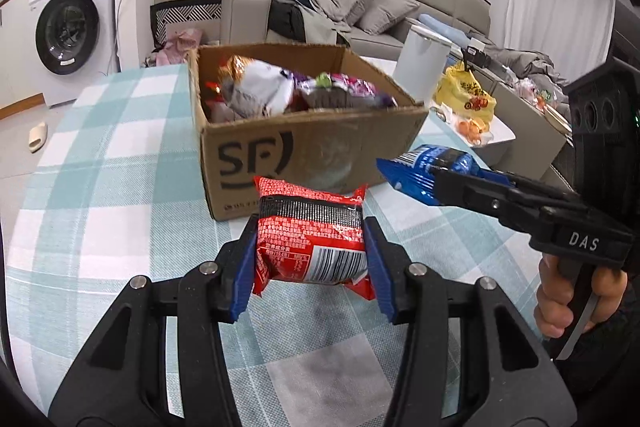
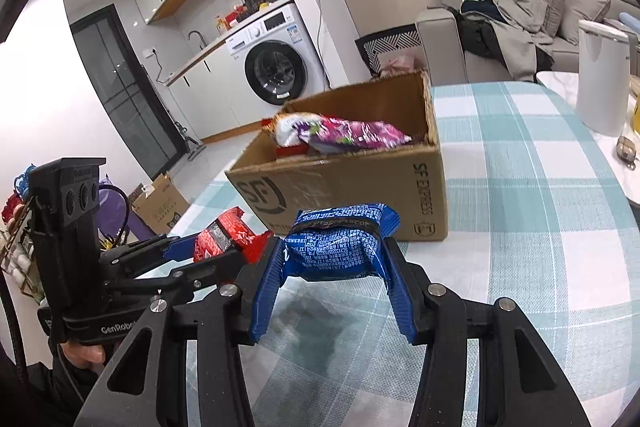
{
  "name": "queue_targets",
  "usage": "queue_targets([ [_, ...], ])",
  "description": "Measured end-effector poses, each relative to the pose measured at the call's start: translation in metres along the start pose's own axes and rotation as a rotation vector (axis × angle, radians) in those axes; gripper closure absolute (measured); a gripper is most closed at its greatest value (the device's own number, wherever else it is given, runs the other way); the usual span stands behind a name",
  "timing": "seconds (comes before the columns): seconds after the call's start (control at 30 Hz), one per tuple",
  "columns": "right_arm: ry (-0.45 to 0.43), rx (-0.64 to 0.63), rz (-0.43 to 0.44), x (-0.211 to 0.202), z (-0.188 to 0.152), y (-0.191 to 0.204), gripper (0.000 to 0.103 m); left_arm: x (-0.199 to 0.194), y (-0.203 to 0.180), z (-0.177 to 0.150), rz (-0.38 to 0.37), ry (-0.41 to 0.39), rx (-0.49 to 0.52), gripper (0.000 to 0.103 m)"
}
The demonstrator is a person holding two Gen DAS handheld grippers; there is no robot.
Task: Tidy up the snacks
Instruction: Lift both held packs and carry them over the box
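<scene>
left gripper (image 1: 310,247) clamps red snack packet (image 1: 312,239) before cardboard box (image 1: 320,151).

Checked tablecloth (image 1: 120,163) carries cardboard box (image 1: 320,147), perhaps kettle (image 2: 600,79)

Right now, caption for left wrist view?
Left gripper holds red snack packet before SF cardboard box.

black claw (image 1: 310,255), blue ribbed pads (image 1: 245,275), silver screws
</scene>
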State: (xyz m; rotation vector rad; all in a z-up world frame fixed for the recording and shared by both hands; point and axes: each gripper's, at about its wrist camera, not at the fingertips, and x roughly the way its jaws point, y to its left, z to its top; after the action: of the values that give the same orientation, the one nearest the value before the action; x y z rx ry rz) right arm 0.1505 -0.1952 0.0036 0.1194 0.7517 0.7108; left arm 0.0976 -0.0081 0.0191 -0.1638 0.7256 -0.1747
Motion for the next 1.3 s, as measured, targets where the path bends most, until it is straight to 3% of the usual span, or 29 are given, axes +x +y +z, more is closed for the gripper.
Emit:
queue_targets([
  [0.6, -0.098, -0.005, -0.007, -0.025, 0.029, 0.005, 0.053, -0.037, 0.010, 0.055, 0.028, -0.127, -0.034, 0.057],
  [1.3, -0.148, 0.029, -0.017, -0.011, 0.075, -0.001, 0.053, 0.000, 0.015, 0.100, 0.084, -0.130, -0.021, 0.057],
])
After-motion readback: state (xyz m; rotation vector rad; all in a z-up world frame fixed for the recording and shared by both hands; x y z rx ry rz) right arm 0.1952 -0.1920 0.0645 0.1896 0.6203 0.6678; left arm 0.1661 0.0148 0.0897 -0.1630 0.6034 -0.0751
